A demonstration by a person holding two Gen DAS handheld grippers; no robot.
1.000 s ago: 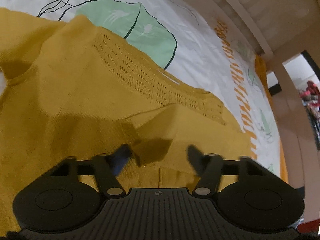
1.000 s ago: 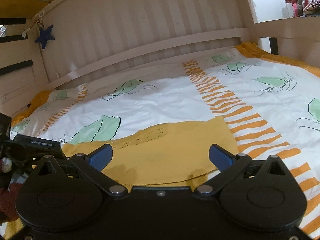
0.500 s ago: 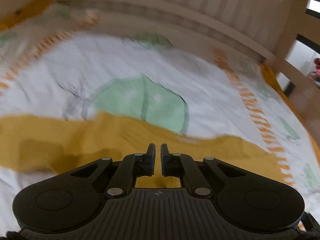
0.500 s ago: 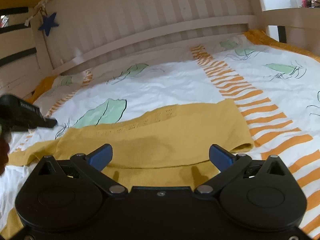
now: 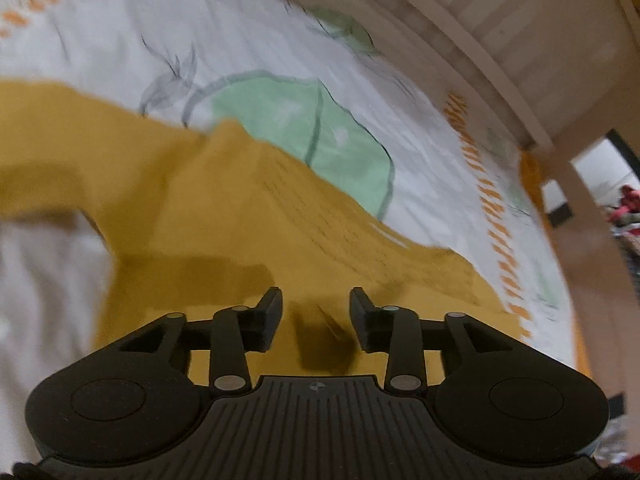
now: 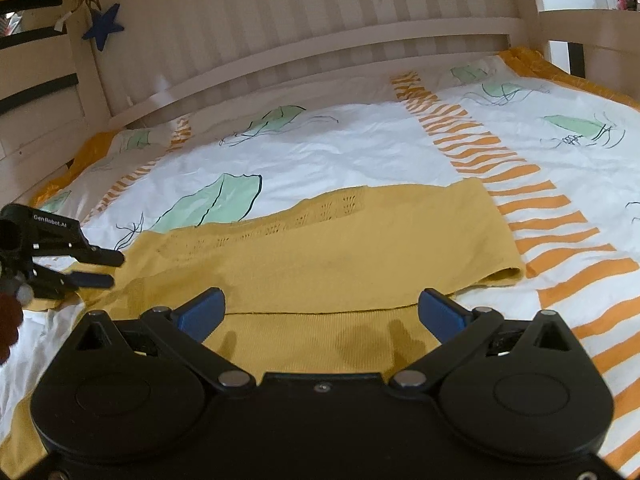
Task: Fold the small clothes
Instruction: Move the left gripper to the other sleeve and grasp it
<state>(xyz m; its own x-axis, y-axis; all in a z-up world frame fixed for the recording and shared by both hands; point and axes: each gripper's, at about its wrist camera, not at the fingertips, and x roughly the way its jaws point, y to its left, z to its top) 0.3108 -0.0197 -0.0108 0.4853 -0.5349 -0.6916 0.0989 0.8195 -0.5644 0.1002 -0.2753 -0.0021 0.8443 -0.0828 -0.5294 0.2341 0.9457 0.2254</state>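
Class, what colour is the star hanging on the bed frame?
The star is dark blue; it shows only in the right wrist view, upper left.

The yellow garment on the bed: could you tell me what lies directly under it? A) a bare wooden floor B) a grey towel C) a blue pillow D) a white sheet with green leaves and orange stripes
D: the yellow garment lies spread on the white sheet printed with green leaves and orange stripes.

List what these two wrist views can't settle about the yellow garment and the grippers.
- Yellow garment, near hem: hidden behind the right gripper body in the right wrist view.
- Garment's left end: runs off the left wrist frame's edge; in the right wrist view the left gripper covers it.
- Knit pattern: motion-blurred in the left wrist view.
- Left gripper: jaws opening, nothing visibly pinched; contact with the cloth below unclear through blur.
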